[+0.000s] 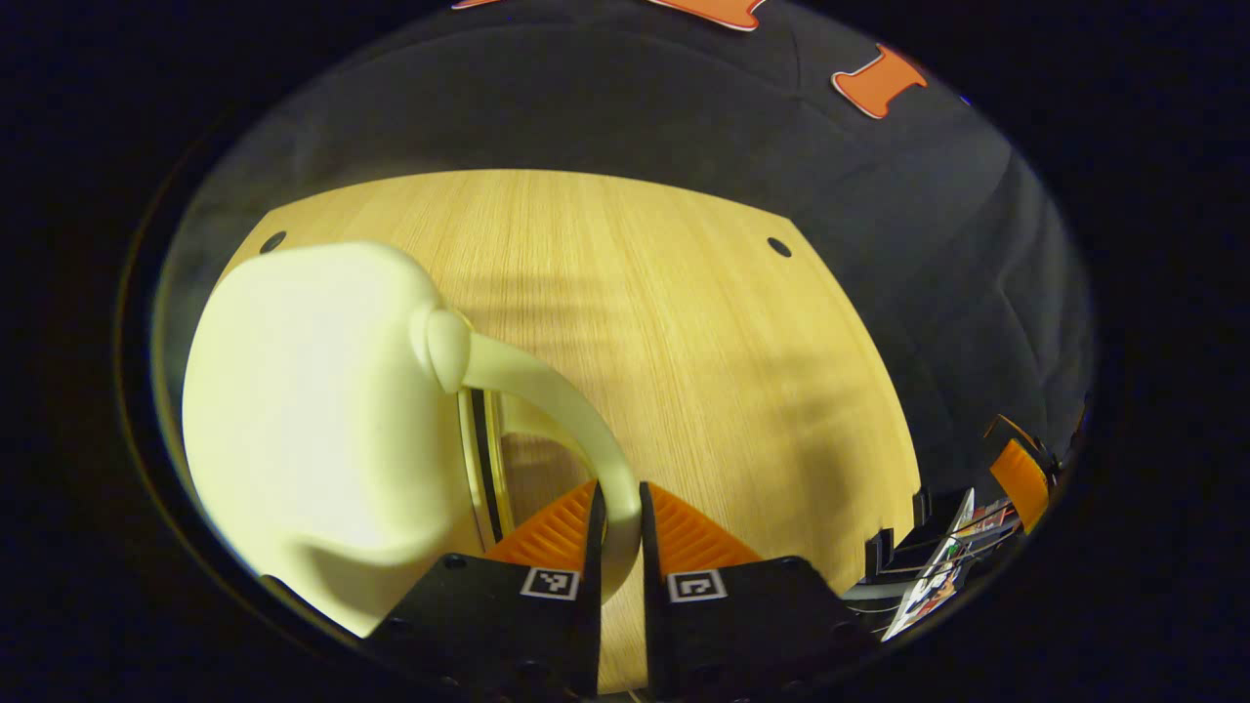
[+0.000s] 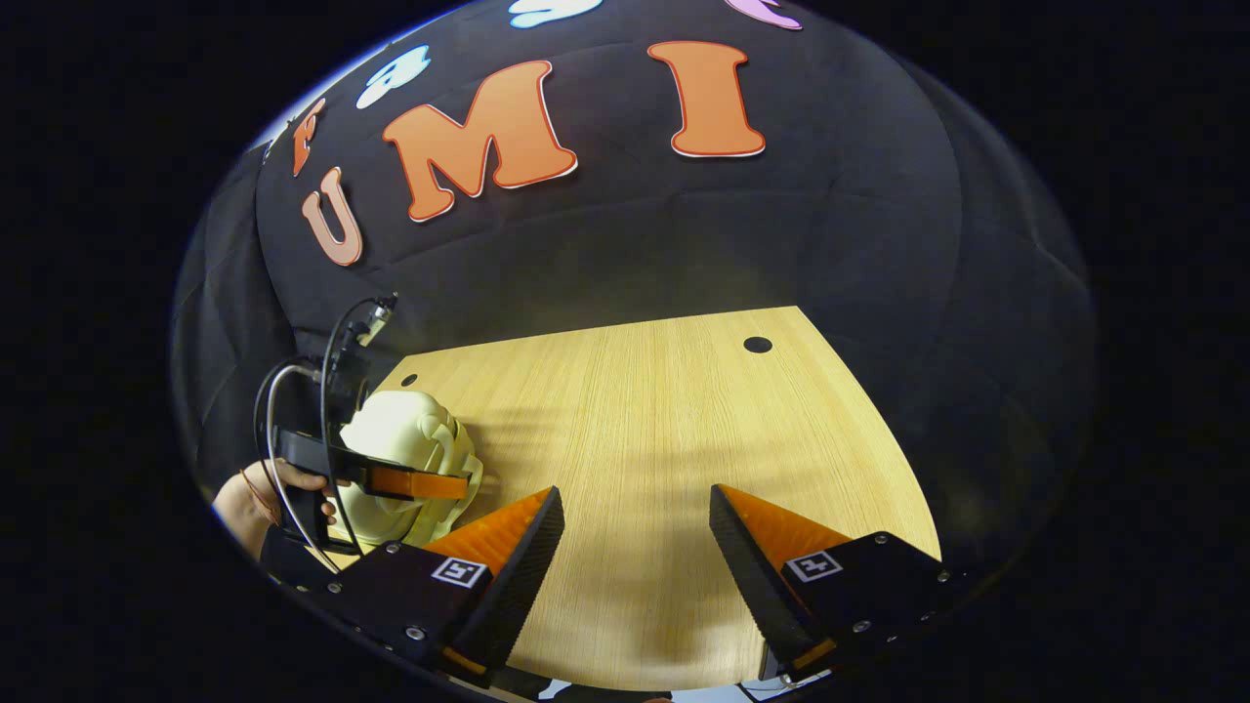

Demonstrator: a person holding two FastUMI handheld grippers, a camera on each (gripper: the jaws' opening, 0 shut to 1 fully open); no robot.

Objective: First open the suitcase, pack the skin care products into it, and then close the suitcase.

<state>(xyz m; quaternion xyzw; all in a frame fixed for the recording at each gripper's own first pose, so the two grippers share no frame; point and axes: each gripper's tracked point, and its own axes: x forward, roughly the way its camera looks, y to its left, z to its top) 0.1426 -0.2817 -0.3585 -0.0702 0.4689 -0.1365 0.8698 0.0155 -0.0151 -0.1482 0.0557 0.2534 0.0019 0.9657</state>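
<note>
Cream case: the suitcase [image 1: 312, 420] stands on the table's [image 1: 684, 342] left side, shell halves together along the seam
Handle: its curved handle [image 1: 557, 410] arcs down from the top knob right into the left gripper [image 1: 617, 532]
Left jaws: pinching the handle, both fingers look pressed on it, almost no gap
Right gripper [image 2: 635, 547]: hanging over bare wood, well apart from the case
Right jaws: spread wide, nothing between them
Other view: from the right gripper view the case [image 2: 410, 459] sits far left, with a hand [image 2: 283, 488] holding the left tool against it
Skin care: none that I can make out on the table
Stage: early by my reading, case looks shut, opening not done
Step in hand: I'd call it gripping the handle to steady or turn the case for opening
Doing it well: keep the pinch square on the handle so it can't roll out, move slowly, bring the right jaws to the seam edge
Risk: a light case may tip or skid if pulled one-sided
</note>
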